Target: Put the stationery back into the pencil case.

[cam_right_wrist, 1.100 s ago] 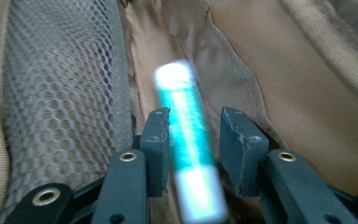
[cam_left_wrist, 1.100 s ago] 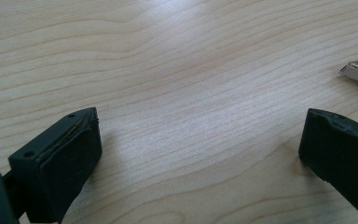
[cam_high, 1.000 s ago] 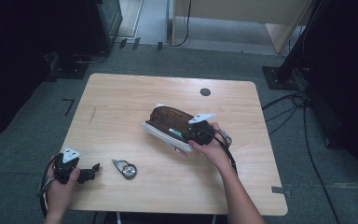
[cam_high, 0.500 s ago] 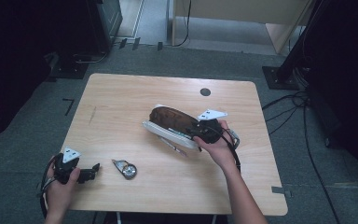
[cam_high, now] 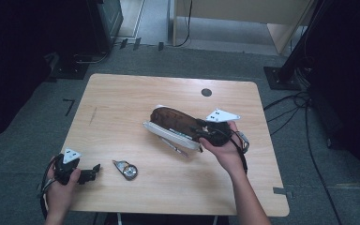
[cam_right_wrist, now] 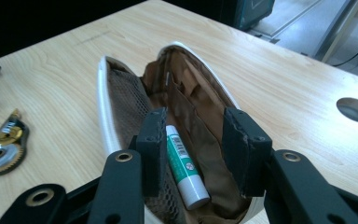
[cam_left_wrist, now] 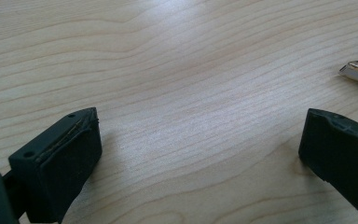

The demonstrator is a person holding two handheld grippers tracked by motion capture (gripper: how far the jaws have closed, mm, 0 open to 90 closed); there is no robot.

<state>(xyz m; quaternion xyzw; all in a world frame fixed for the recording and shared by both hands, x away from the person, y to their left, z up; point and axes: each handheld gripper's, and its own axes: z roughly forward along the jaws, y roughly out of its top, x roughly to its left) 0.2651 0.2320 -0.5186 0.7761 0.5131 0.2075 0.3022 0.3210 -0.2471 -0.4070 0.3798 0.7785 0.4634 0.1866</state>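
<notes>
Pencil case (cam_high: 173, 123): set open on the table (cam_high: 122, 98), a little right of the middle; brown inside, white rim.
Glue stick (cam_right_wrist: 184, 168): laid inside the case, between the jaws but touched by neither.
Right gripper (cam_right_wrist: 192, 140): held at the case's right end, jaws partly open, nothing gripped.
Left gripper (cam_left_wrist: 200, 154): held low at the near left edge, jaws wide apart, nothing held.
Tape roller (cam_high: 125, 168): left lying near the front, between the two grippers.
</notes>
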